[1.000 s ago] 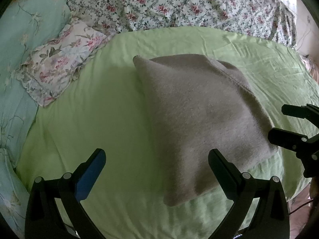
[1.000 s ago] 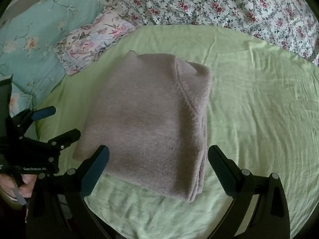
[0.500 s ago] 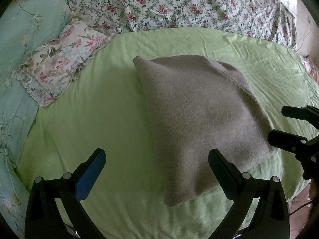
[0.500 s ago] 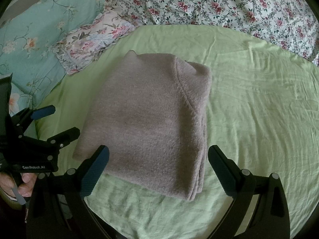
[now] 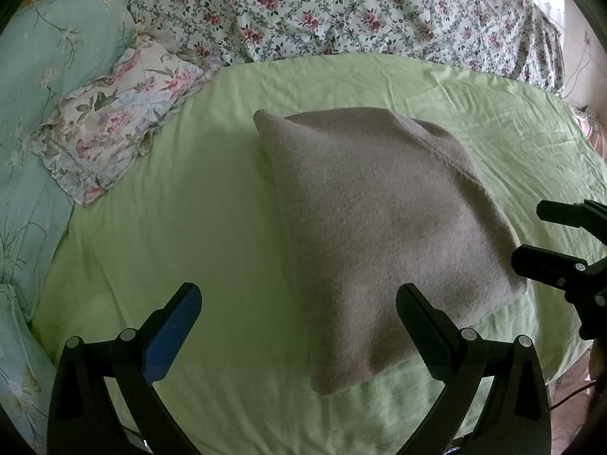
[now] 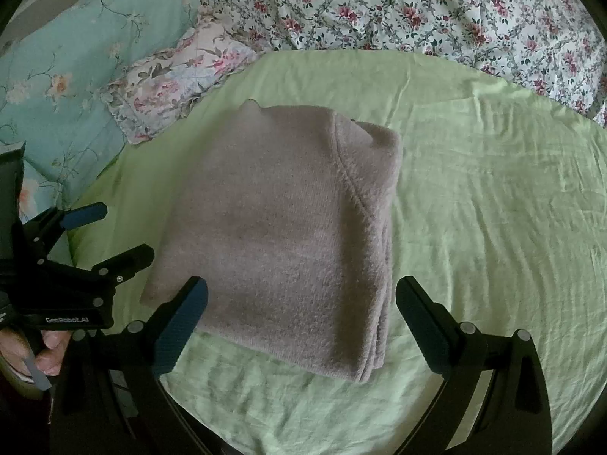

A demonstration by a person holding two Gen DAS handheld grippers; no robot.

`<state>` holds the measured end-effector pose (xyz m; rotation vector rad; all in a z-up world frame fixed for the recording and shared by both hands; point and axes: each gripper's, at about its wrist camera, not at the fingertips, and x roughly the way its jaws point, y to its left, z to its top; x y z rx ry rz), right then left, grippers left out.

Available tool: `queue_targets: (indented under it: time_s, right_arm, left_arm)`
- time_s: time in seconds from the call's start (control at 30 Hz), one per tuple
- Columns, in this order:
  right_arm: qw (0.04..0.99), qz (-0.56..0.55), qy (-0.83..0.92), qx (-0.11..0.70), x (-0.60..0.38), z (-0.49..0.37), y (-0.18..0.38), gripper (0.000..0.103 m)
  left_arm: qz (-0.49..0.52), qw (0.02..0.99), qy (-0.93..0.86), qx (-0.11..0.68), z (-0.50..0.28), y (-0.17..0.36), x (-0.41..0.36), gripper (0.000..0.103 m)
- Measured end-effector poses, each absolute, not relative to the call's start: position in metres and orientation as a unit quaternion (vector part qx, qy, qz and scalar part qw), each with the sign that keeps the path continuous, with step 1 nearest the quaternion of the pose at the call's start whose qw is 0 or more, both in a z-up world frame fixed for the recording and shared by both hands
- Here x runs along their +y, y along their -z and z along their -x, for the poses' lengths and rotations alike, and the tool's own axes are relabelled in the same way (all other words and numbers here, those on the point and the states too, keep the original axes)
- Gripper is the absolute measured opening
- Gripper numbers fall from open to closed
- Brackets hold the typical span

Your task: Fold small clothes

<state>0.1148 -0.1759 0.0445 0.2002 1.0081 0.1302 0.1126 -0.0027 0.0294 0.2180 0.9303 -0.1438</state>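
In the middle of the green sheet [image 6: 474, 197]: a grey-brown knitted garment [image 6: 280, 235], folded into a thick squarish packet, layered edges stacked at the near right corner, one seam running aslant across the top face. Kind of garment hard to make out; sleeves and neckline hidden inside the folds. Underside and far edge out of sight.

Just beside it, on either flank, two pairs of black tongs, neither touching the cloth. Left tongs [image 5: 299, 311] spread wide and empty, blue pad on one finger, hovering over bare sheet and the packet's near left corner. Right tongs [image 6: 303, 303] likewise spread wide and empty, straddling the packet's near edge. In the right wrist view, part of a hand [image 6: 45, 352] around the left handle, mostly cut off by the frame.

Farther out: a frilled floral pillow [image 5: 114, 132] at the sheet's far left, touching a pale teal flowered quilt [image 5: 49, 64]; behind, a rumpled rose-print cover [image 5: 341, 11] along the far side of the bed. Corners of both views lost to the dark fisheye rim.
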Motion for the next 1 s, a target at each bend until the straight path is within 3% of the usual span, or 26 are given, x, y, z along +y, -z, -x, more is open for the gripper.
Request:
queue_targets:
  time_s: [1.0]
  right_arm:
    - [0.87,-0.097,-0.062,0.48,-0.1793,-0.1171,-0.0529,0.099]
  left_arm:
    - [-0.106,0.886,0.067,0.446,-0.1148,-0.0347,-0.0068,0.103]
